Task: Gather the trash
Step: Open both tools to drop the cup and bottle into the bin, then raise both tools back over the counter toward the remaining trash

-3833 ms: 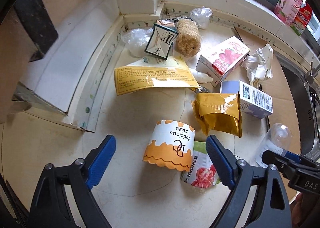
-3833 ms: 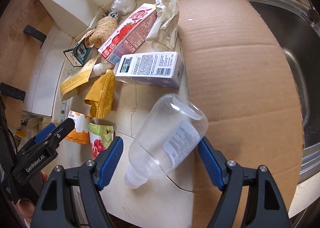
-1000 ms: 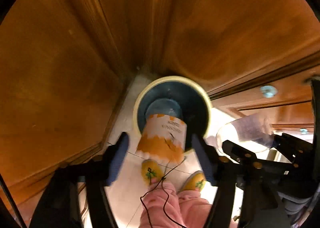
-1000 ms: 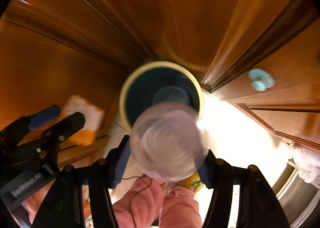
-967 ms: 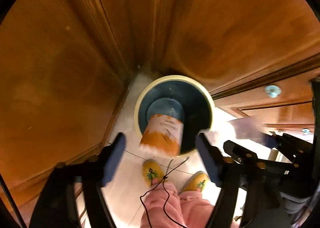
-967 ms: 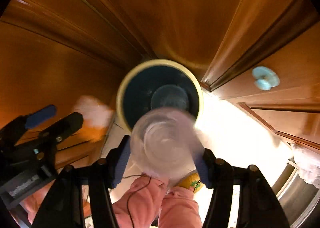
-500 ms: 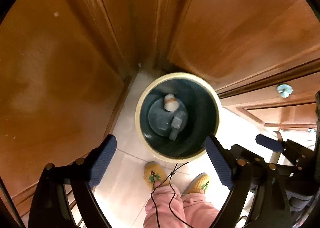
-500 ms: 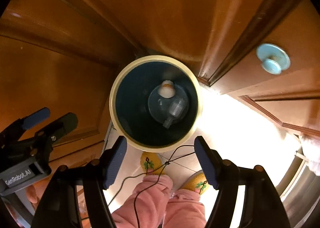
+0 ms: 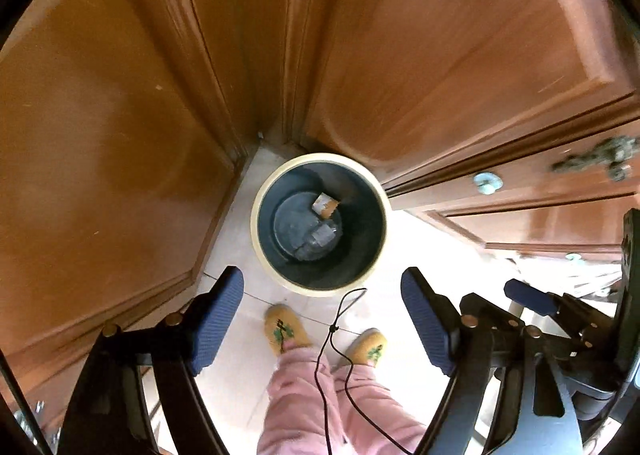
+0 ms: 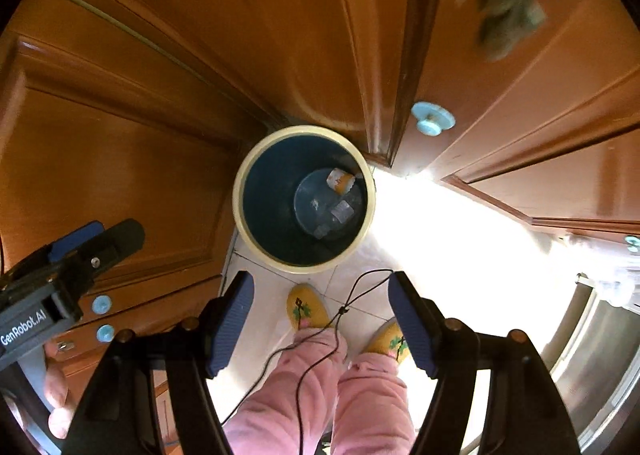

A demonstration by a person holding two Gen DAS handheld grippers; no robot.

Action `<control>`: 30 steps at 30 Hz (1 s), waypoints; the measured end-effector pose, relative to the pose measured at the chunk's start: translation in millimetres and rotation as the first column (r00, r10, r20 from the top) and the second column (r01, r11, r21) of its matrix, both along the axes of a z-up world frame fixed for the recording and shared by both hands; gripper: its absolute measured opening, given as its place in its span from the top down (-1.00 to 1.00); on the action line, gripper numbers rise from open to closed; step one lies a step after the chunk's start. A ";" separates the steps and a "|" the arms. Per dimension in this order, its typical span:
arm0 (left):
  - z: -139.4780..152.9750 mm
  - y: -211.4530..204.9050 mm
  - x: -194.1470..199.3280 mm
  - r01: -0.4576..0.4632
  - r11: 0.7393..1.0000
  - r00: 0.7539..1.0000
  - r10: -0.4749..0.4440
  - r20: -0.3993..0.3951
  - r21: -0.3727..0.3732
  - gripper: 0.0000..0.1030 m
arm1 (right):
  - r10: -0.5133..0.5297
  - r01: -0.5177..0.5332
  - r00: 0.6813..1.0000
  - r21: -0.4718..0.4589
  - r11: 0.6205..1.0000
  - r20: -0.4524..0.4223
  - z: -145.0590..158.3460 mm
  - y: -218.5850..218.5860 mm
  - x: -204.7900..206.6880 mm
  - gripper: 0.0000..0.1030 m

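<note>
Both wrist cams look almost straight down at a round dark-blue trash bin w/ a cream rim (image 9: 256, 239), standing on pale floor tiles (image 9: 236, 231) in the corner where brown wooden cabinet doors (image 9: 440, 55) meet. In the left view the bin sits at frame centre; in the right view (image 10: 240, 215) it's centre, slightly left.

Inside the bin, at the bottom: an orange-and-white paper cake cup (image 9: 325, 206) lying toward the upper right of the bin floor, and a clear plastic bottle w/ a pale label (image 9: 320, 239) just below it, on its side. Same pair in the right view: cup (image 10: 341, 179), bottle (image 10: 338, 217).

Left gripper (image 9: 322, 321), black frame w/ blue pads: jaws spread wide, nothing between them; they've just narrowed a little, with nothing caught. It hangs above the bin, well clear of the rim. It also shows at the left edge of the right view (image 10: 86, 241).

Right gripper (image 10: 320, 323): jaws spread wide too, nothing in them, above the bin's lower edge. Part of it shows at lower right of the left view (image 9: 532, 301).

Under the grippers: person's pink trouser legs (image 10: 320, 395), yellow slippers w/ green motif (image 10: 306, 307), thin black cable (image 10: 360, 291) hanging across. Round pale-blue cabinet knob (image 10: 433, 118) right of the bin.
</note>
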State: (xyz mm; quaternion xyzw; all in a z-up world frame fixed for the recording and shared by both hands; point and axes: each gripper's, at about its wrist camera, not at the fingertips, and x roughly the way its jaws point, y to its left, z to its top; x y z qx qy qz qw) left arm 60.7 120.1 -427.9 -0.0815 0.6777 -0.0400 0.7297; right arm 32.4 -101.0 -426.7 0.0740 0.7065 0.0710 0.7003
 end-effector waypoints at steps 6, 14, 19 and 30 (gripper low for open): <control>63.6 -10.0 -10.4 0.036 0.999 0.998 -0.036 0.052 0.001 -0.54 | 0.013 -0.013 0.998 -0.005 1.000 0.055 58.8 -1.8 -2.7 -0.36; 164.1 -25.0 -25.6 0.108 0.994 0.983 -0.109 0.147 0.016 -0.54 | 0.061 -0.059 0.992 -0.019 0.998 0.114 136.5 -2.1 -19.2 -0.36; 230.6 -33.0 -30.9 0.144 0.989 0.963 -0.148 0.227 0.036 -0.54 | 0.095 -0.091 0.980 -0.034 0.995 0.175 183.2 -7.2 -29.0 -0.36; 346.8 -65.1 -28.8 0.294 0.951 0.861 -0.307 0.406 0.095 -0.54 | 0.104 -0.058 0.915 -0.127 0.990 0.390 298.6 -26.5 -25.9 -0.36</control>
